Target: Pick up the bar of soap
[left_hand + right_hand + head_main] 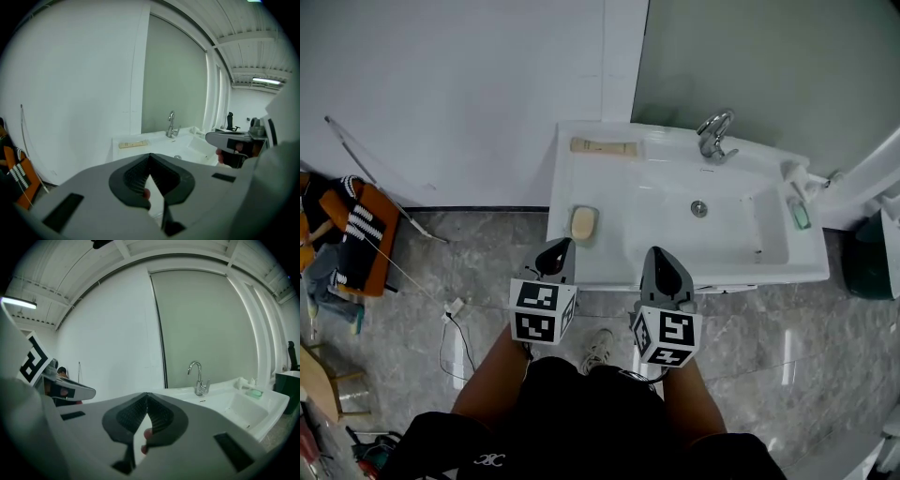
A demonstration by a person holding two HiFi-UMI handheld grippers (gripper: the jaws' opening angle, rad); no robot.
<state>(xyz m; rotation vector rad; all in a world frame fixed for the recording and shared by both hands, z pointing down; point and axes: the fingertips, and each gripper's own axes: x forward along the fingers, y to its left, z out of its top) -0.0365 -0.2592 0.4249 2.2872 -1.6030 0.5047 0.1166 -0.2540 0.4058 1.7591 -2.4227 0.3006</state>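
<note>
A pale yellow bar of soap [583, 222] lies on the front left corner of the white sink [609, 272]. My left gripper [557, 247] hovers just in front of that corner, a little nearer me than the soap, its jaws shut and empty. My right gripper [660, 255] is level with it over the sink's front rim, jaws also together with nothing between them. In the left gripper view the left gripper [150, 155] hides the soap. The right gripper view shows the right gripper [147, 394] pointing toward the faucet [198, 378].
A beige stick-like item [603, 146] lies at the sink's back left, the faucet [713, 136] stands at the back, and a small green item [800, 216] sits at the right end. Clothes [352, 234] and a cable [450, 319] lie on the floor at left.
</note>
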